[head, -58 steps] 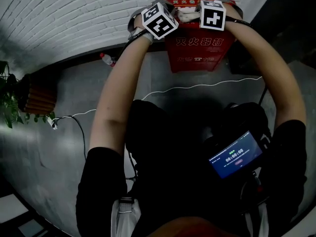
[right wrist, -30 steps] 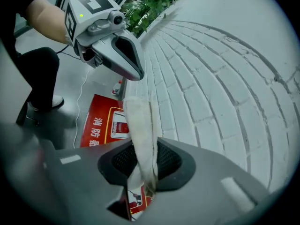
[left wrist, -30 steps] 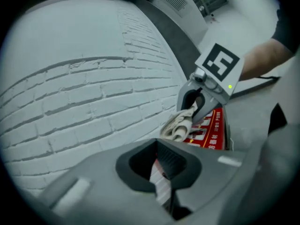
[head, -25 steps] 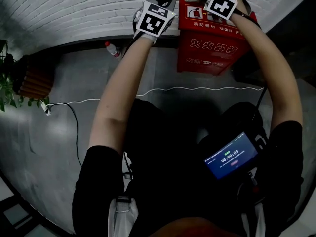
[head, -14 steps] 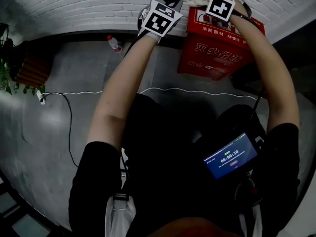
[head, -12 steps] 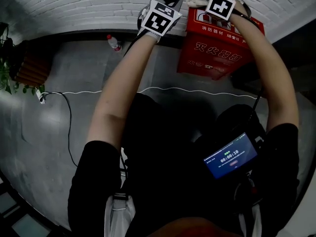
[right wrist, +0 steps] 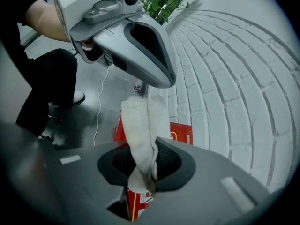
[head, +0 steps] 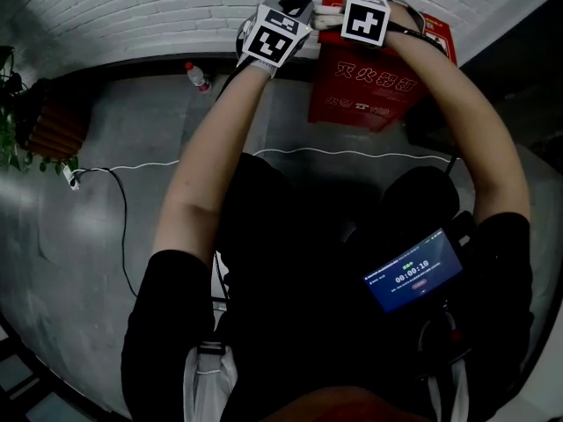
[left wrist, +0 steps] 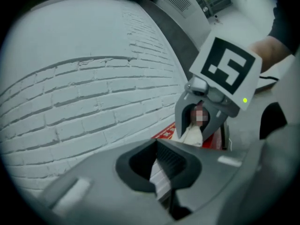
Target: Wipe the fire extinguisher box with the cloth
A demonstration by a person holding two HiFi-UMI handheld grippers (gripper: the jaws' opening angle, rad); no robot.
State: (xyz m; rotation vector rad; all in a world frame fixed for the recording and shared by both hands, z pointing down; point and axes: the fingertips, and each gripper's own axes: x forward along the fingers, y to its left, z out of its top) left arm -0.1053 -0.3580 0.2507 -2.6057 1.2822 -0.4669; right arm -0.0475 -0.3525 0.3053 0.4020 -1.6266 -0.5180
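The red fire extinguisher box (head: 378, 76) stands on the floor against the white brick wall. Both grippers are over its top left corner, facing each other. A white cloth (head: 326, 16) stretches between them. My right gripper (head: 341, 16) is shut on the cloth (right wrist: 143, 125), which runs up from its jaws to the left gripper (right wrist: 143, 89), with the red box (right wrist: 180, 131) below. In the left gripper view my left gripper (left wrist: 157, 149) has its jaws close together with a white strip in the gap. The right gripper (left wrist: 194, 125) is opposite, with the cloth (left wrist: 192, 136) hanging in it.
A plastic bottle (head: 194, 76) stands at the wall's foot left of the box. A white cable (head: 352, 154) runs across the grey floor. A potted plant (head: 18, 126) sits at far left. A device with a lit screen (head: 413, 272) hangs at my waist.
The right gripper has slid left along the top of the box, closer to the left gripper. The head view has swung a little, so the box sits slightly lower and further left.
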